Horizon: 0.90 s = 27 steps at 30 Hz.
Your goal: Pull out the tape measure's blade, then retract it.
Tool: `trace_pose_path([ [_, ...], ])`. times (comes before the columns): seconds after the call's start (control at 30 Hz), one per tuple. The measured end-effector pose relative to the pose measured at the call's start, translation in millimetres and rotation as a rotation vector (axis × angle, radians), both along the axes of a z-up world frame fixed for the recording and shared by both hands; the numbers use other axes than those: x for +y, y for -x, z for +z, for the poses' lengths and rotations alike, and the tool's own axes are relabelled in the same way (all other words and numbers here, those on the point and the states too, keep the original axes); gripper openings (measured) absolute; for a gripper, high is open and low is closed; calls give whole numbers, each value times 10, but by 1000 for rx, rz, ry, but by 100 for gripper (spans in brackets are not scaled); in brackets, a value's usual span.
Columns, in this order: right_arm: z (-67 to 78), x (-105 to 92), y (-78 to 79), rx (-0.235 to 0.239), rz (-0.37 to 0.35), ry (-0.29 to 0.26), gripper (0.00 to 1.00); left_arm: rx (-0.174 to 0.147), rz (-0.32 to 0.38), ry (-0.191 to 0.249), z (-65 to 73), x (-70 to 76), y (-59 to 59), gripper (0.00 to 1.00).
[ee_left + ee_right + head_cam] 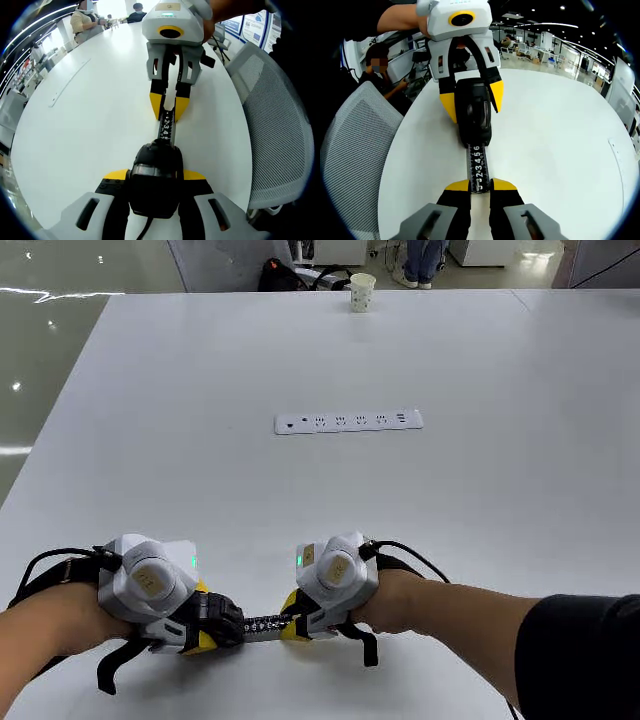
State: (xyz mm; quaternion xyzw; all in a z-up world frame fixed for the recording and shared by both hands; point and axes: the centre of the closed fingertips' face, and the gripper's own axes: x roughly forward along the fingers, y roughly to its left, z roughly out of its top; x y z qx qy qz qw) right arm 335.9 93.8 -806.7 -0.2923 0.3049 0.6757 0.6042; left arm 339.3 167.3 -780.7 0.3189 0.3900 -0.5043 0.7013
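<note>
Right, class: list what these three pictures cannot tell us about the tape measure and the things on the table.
- End hook of the blade: right gripper view, tucked between the right tongs.
- Sides of the tape measure case: left gripper view, covered by the left tongs.
- Numbers on the blade: head view, too small.
- Contents of the paper cup: head view, far off, seen from the side.

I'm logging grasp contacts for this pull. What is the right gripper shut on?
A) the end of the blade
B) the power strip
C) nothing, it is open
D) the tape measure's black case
A: in the right gripper view the right gripper is pinched shut on the end of the blade, while the left gripper holds the black case.
</note>
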Motion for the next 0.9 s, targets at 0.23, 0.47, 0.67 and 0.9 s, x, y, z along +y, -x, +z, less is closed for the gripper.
trace_pose_path([
  [0.23,-15,-70,-19,-3,-2,13,9,-4,-2,-7,1,-1,0,32],
  [0.47,-15,-155,-26,-1,-8,17,9,-8,-7,-18,-4,-4,3,32],
  [0.67,-17,-198,-33,1,-14,24,9,-8,-2,-26,-6,0,10,32],
  [0.9,-16,-242,-36,-6,-11,29,9,-20,-10,-7,1,-3,17,32],
])
